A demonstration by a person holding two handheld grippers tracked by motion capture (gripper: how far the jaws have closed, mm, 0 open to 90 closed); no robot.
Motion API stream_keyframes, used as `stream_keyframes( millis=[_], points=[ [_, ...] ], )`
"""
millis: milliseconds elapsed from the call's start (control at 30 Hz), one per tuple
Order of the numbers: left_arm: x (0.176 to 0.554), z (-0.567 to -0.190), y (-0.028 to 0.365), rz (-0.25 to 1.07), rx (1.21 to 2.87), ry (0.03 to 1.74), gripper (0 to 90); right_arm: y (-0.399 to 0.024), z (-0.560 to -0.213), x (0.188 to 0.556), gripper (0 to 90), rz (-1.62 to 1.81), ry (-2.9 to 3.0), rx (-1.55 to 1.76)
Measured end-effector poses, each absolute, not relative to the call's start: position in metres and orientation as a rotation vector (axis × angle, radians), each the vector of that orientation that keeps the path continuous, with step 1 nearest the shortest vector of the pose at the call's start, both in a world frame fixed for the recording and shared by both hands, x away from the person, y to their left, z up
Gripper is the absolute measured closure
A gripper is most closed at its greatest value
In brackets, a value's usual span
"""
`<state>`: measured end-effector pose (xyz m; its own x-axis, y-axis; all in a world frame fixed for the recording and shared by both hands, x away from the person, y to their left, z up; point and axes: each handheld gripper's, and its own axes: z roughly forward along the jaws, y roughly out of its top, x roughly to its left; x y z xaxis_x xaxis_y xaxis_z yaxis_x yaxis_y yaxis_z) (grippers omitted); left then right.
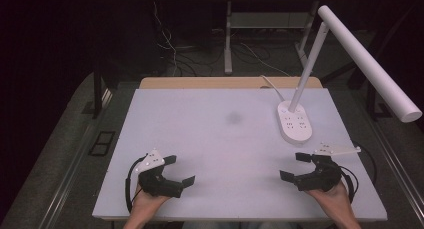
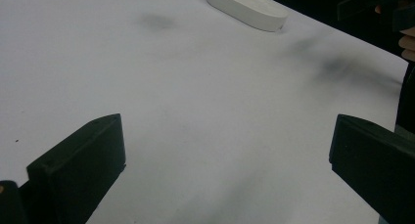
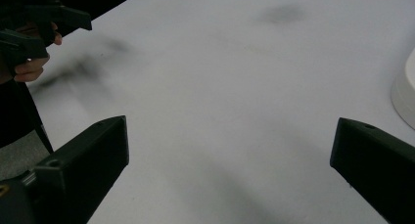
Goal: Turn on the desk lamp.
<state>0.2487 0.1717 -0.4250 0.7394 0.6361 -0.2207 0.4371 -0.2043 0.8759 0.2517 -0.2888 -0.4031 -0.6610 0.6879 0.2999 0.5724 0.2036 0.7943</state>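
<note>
Left tongs [image 1: 181, 170] wide, nothing between, low over white tabletop [image 1: 225, 139]. Right tongs [image 1: 294, 166] wide too, near lamp base [image 1: 294, 121].

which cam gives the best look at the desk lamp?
High view: the whole desk lamp, base, stem and head, right of table centre. Left gripper view catches just its base at the top edge; right gripper view a sliver of base.

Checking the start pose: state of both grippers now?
Left gripper: open, jaws wide apart, holding nothing.
Right gripper: open, jaws wide apart, holding nothing.
</note>
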Motion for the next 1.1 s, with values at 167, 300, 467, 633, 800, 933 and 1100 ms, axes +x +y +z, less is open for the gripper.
stream_keyframes(
  millis=[167, 300, 467, 633, 800, 933, 1100],
  points=[
    [0.2483, -0.4241, 0.1722, 0.236, 1.840, 0.827, 0.0, -0.2895, -0.4041, 0.2517, 0.7, 1.454, 2.353, 1.227],
    [0.2479, -0.4236, 0.1719, 0.238, 1.840, 0.822, 0.0, -0.2895, -0.4046, 0.2517, 0.7, 1.449, 2.364, 1.225],
    [0.2475, -0.4235, 0.1726, 0.238, 1.839, 0.826, 0.0, -0.2901, -0.4044, 0.2514, 0.7, 1.448, 2.367, 1.227],
    [0.2470, -0.4232, 0.1733, 0.238, 1.834, 0.831, 0.0, -0.2916, -0.4048, 0.2502, 0.7, 1.446, 2.366, 1.239],
    [0.2470, -0.4234, 0.1745, 0.238, 1.833, 0.837, 0.0, -0.2933, -0.4042, 0.2503, 0.7, 1.445, 2.363, 1.249],
    [0.2466, -0.4233, 0.1755, 0.241, 1.831, 0.840, 0.0, -0.2933, -0.4036, 0.2517, 0.7, 1.438, 2.373, 1.242],
    [0.2469, -0.4240, 0.1757, 0.238, 1.830, 0.843, 0.0, -0.2933, -0.4013, 0.2556, 0.7, 1.418, 2.394, 1.242]
  ],
)
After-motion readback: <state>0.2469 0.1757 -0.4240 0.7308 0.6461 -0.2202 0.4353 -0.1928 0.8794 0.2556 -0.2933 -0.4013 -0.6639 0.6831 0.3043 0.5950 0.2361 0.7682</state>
